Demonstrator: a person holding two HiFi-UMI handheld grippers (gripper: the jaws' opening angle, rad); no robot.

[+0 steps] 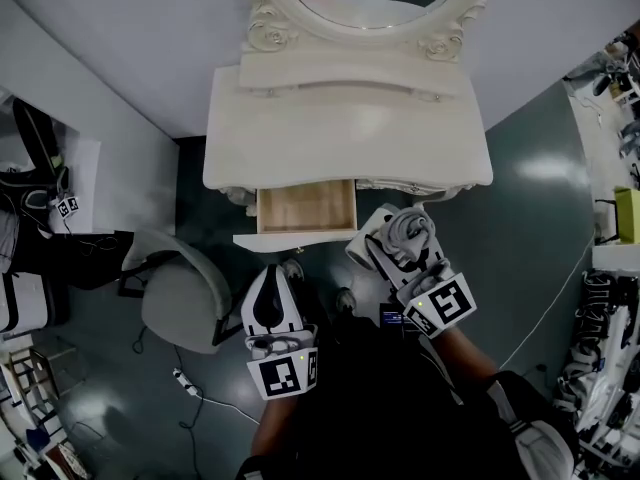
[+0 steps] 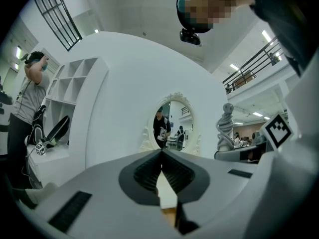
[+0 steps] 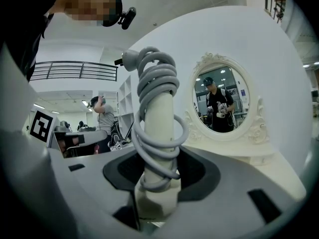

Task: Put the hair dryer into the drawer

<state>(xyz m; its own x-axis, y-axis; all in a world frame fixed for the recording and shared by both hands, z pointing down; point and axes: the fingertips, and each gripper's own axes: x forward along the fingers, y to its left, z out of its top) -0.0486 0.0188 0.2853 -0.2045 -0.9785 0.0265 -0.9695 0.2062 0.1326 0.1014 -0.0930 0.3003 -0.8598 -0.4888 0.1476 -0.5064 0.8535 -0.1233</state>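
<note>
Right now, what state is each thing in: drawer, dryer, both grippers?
Drawer: open, nothing seen inside.
Dryer: held by its handle, cord wound round it, not yet in the drawer.
Right gripper: shut on the dryer's handle.
Left gripper: shut, empty.

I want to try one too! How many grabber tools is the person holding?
2. The left tool, shut and empty, is in front of the open drawer. The right tool, right of the drawer, grips the hair dryer. None seem hidden.

Lab hall, staged bedroom corner; white dressing table (image 1: 340, 128), partition walls (image 1: 150, 38), cluttered benches (image 1: 603, 158)
</note>
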